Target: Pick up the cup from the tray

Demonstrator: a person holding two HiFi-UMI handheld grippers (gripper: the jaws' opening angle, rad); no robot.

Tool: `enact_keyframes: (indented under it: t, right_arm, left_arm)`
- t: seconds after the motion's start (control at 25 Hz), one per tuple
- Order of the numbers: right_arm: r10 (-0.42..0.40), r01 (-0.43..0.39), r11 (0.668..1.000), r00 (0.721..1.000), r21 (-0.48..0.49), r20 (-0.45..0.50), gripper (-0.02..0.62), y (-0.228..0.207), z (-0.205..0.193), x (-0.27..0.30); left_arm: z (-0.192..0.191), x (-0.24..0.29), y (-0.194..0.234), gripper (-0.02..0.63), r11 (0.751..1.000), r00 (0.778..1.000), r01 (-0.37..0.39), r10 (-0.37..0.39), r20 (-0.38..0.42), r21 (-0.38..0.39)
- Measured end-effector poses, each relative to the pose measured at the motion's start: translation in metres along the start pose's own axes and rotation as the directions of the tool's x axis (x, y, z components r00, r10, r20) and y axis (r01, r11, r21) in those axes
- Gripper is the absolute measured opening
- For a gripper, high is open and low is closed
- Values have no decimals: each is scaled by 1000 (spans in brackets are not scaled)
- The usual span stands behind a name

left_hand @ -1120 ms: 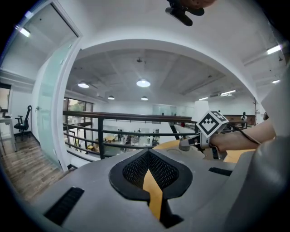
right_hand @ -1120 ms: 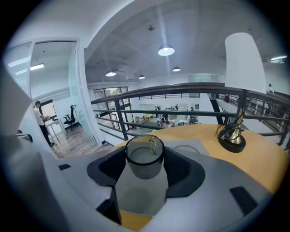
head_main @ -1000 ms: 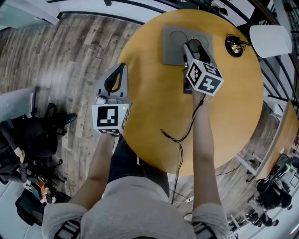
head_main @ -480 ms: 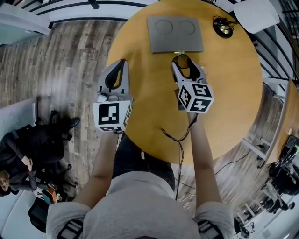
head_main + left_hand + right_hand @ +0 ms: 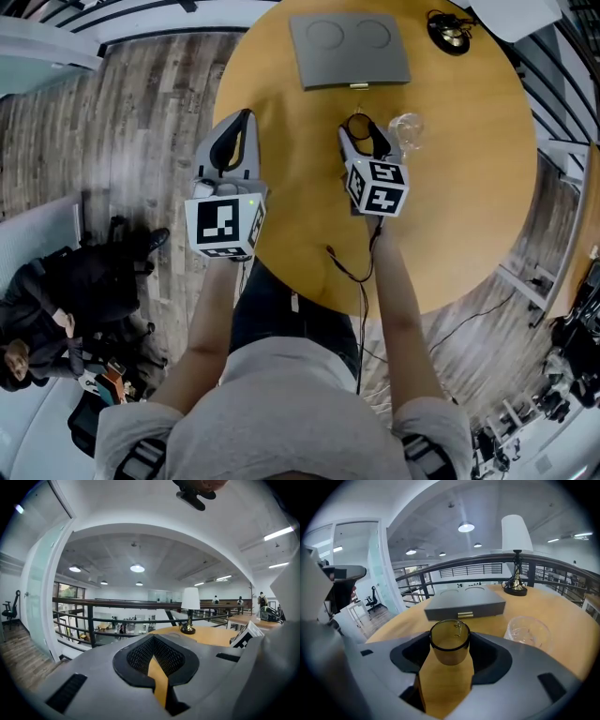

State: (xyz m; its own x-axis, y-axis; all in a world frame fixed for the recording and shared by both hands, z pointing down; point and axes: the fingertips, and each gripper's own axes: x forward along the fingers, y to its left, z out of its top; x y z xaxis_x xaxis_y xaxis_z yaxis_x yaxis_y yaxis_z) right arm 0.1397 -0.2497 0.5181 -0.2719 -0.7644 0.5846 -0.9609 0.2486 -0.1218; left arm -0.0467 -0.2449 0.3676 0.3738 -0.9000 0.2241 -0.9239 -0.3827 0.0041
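Note:
A small amber cup sits between the jaws of my right gripper, which is shut on it. The gripper holds it above the yellow round table, a short way in front of the grey tray. The tray shows two round recesses, both bare, and a small brass pull on its front edge. My left gripper hangs just off the table's left edge, over the wood floor. Its jaws are closed together with nothing between them.
A clear glass stands on the table just right of the right gripper, also seen in the right gripper view. A lamp with a brass base and white shade stands behind the tray at the right. A railing rings the table's far side.
My right gripper has drawn back from the tray toward the person, carrying the amber cup. The clear glass now shows beside it. The left gripper has hardly moved.

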Motion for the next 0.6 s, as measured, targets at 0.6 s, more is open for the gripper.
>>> enact_keyframes:
  t: [0.6]
  right_arm:
    - [6, -7, 996, 1000, -88, -6, 241, 8, -18, 17]
  left_arm:
    - [-9, -4, -1, 6, 1000, 1000, -26, 26, -18, 0]
